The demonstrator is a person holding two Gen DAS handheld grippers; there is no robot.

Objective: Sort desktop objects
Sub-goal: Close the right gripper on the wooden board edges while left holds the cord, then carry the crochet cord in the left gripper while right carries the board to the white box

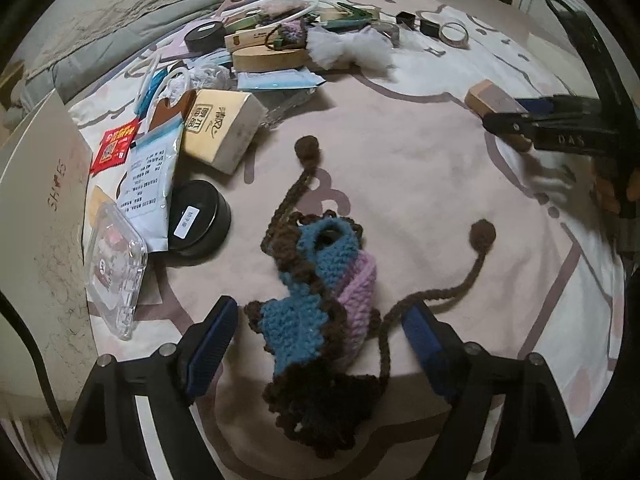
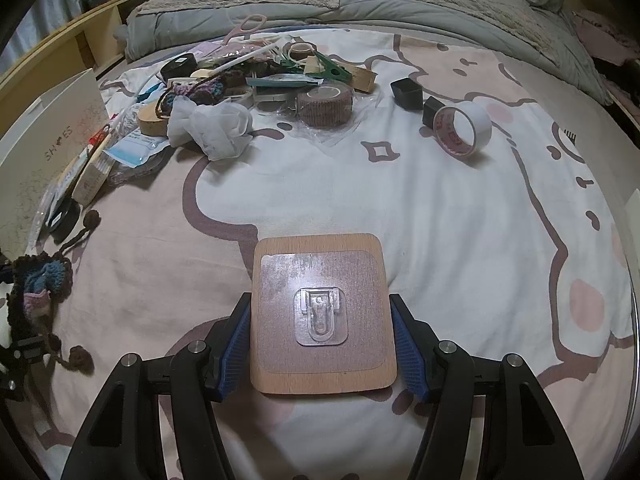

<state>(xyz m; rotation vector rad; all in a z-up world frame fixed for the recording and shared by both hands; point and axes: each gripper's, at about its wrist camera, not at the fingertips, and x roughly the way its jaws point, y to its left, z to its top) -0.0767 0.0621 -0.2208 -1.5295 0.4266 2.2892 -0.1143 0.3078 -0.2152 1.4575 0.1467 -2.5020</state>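
Observation:
A crocheted blue, purple and brown pouch (image 1: 316, 300) with brown drawstrings lies on the bedspread between the fingers of my left gripper (image 1: 320, 344), which is open around it without touching. The pouch also shows at the left edge of the right wrist view (image 2: 38, 288). My right gripper (image 2: 320, 340) is shut on a square wooden board (image 2: 322, 312) with a clear plastic hook stuck on its face. The left wrist view shows that board (image 1: 494, 100) held at the right.
A pile of clutter lies at the far left: a tissue pack (image 1: 224, 128), a black round tin (image 1: 198, 218), a clear plastic case (image 1: 114, 272), packets, scissors (image 2: 246, 26). A tape roll (image 2: 462, 130), a brown bandage roll (image 2: 324, 106), black clips and a white shoe box (image 2: 44, 152) are nearby.

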